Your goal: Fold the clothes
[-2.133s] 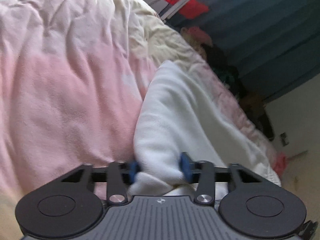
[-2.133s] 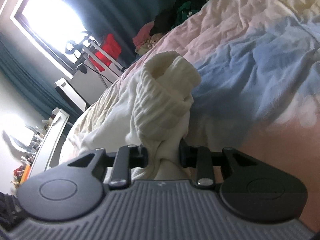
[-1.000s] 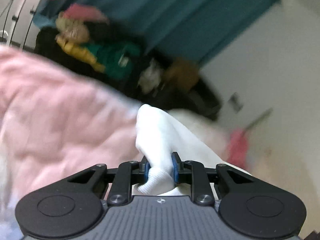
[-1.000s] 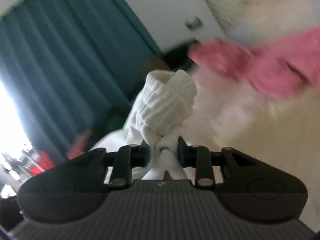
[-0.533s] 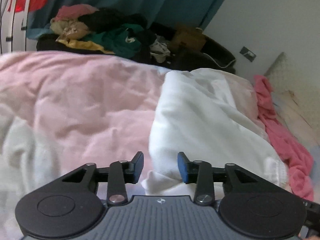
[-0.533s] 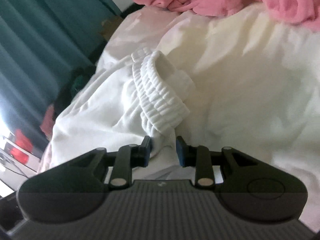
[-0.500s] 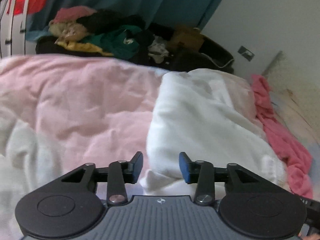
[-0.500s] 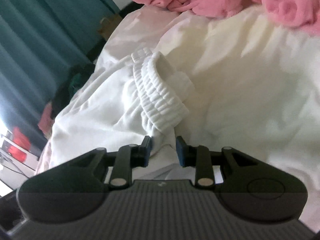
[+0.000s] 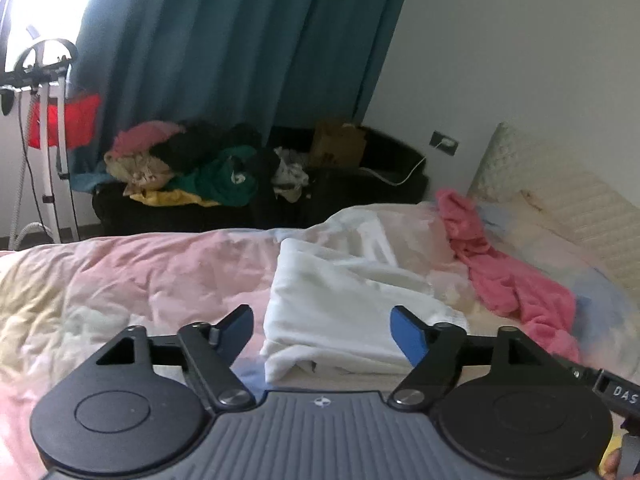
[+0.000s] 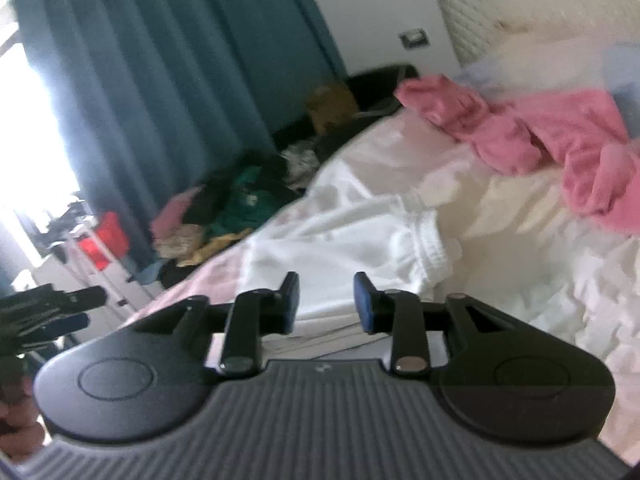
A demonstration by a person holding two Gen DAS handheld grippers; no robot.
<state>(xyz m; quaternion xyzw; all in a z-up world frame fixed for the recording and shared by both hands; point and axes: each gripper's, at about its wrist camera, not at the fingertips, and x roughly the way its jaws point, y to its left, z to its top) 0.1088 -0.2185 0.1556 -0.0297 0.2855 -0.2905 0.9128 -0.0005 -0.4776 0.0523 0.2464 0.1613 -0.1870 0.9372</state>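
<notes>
We hold both tools spread above the bed [image 9: 120, 280]: left tool [image 9: 322, 330] faces the folded white garment [image 9: 340, 312]; right tool [image 10: 326, 300] alone reveals its ribbed cuff [image 10: 432, 248].

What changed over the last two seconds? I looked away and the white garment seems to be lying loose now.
Both grippers let go. The left gripper and right gripper, earlier clamped on the white garment, carried it across the bed, opened and backed off; it now lies folded on the duvet. The pink garment stays put.
</notes>
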